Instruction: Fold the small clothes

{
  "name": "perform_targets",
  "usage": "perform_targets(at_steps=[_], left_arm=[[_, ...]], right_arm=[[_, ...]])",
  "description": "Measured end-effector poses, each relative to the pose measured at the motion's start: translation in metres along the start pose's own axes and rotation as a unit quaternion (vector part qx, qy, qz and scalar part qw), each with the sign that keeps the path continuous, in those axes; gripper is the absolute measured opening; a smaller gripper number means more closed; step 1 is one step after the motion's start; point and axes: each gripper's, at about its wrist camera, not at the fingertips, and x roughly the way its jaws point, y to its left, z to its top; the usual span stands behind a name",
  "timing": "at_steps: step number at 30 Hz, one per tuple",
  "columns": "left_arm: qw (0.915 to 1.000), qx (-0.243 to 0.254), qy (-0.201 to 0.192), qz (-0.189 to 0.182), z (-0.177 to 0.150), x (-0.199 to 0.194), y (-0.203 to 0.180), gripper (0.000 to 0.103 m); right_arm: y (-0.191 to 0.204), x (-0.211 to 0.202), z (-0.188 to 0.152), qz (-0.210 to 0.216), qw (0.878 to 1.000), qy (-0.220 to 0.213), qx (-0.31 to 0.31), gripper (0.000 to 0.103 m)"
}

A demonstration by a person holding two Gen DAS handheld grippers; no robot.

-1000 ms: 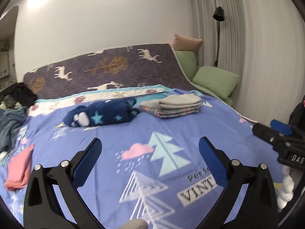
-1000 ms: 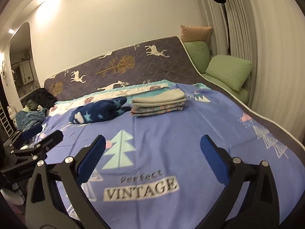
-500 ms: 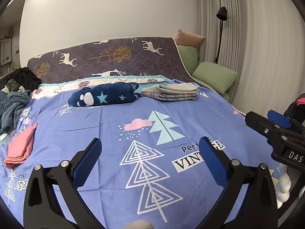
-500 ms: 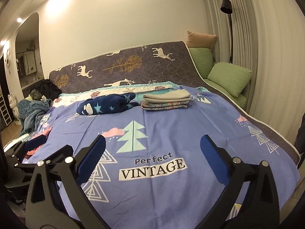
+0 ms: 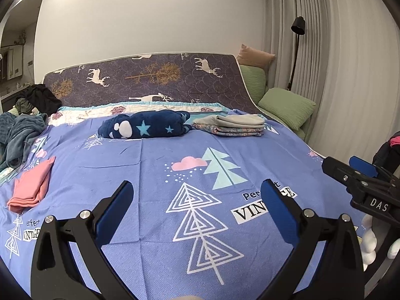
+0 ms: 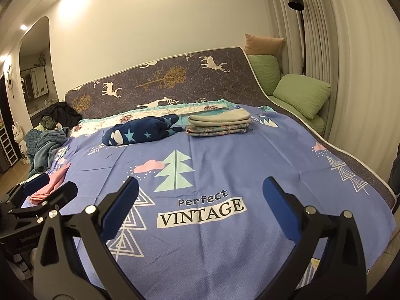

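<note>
A stack of folded small clothes lies at the far side of the blue printed bedspread. A folded pink garment lies at the bed's left edge. My left gripper is open and empty above the near part of the bed; it also shows at the left of the right wrist view. My right gripper is open and empty; it shows at the right of the left wrist view.
A navy star-patterned fleece bundle lies next to the folded stack. A heap of teal and dark clothes sits at the far left. Green pillows and a floor lamp stand at the right by the curtain.
Both grippers have drawn back from the bed and levelled out, so more of the bedspread and the pink garment shows. Both stay open.
</note>
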Motion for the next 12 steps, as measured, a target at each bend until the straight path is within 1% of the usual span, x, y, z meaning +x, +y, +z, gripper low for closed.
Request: perform_targets(at_steps=[12], left_arm=[[1.0000, -0.005, 0.004, 0.005, -0.006, -0.004, 0.010, 0.102]], right_arm=[[0.012, 0.006, -0.001, 0.002, 1.000, 0.008, -0.013, 0.101]])
